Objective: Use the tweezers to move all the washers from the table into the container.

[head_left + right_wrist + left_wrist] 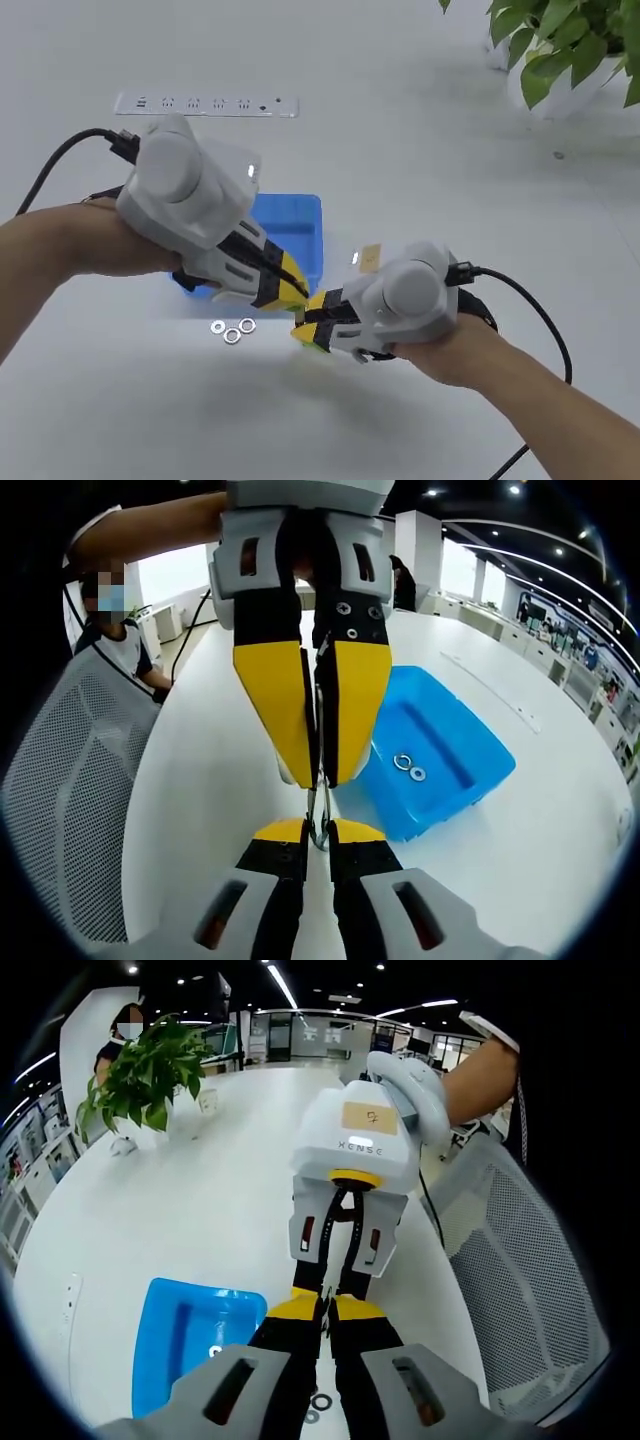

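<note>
White table point(430, 170) fills the head view. My left gripper point(290, 290) hides much of the one blue container point(300, 215), and three washers point(232, 328) lie on the table near it. Left gripper view: my jaws are pressed together, the tweezers point(325, 1312) barely discernible between them. Right gripper view: my right gripper point(318, 832) also pinches the single tweezers, tip to tip with the left. Two washers lie inside the container.

Left gripper point(296, 290) and right gripper point(306, 330) meet tip to tip, forearms angled in from both sides. Both pinch the tweezers point(318, 818).
</note>
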Tool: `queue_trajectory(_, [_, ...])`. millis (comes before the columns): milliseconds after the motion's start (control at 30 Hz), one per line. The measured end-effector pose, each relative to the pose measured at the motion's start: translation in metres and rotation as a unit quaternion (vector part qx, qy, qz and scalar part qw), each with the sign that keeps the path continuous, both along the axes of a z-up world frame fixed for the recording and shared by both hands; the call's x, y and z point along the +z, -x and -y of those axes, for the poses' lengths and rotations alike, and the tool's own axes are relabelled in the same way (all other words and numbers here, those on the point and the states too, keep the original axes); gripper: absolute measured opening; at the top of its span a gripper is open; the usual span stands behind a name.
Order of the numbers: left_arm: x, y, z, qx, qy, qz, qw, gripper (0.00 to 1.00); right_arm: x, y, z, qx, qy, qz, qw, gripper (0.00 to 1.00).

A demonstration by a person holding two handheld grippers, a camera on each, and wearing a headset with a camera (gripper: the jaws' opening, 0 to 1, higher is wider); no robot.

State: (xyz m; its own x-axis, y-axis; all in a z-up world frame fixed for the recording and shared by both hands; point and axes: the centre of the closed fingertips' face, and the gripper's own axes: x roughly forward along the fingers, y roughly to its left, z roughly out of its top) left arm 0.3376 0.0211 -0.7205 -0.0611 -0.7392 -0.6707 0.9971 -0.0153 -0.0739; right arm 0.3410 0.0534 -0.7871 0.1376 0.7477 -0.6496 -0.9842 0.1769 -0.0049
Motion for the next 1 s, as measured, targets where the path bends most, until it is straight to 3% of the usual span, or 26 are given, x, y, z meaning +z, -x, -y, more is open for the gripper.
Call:
queue_trajectory(433, [0.021,0.006,0.001,0.004,0.006,0.011,0.9999,0.07,0.020,0.004,0.001,-0.003,-0.003,0.008,1.0000,0.09])
queue_trajectory(633, [0.032,0.008,-0.001,0.013,0.010,0.009,0.9998,0.07,0.032,0.007,-0.001,0.004,0.004,0.015,0.9999,0.09])
queue_trajectory(1000, [0.053,0.004,-0.008,0.026,0.020,0.023,0.9992,0.07,0.052,0.001,-0.008,0.012,0.003,0.026,0.9996,0.09])
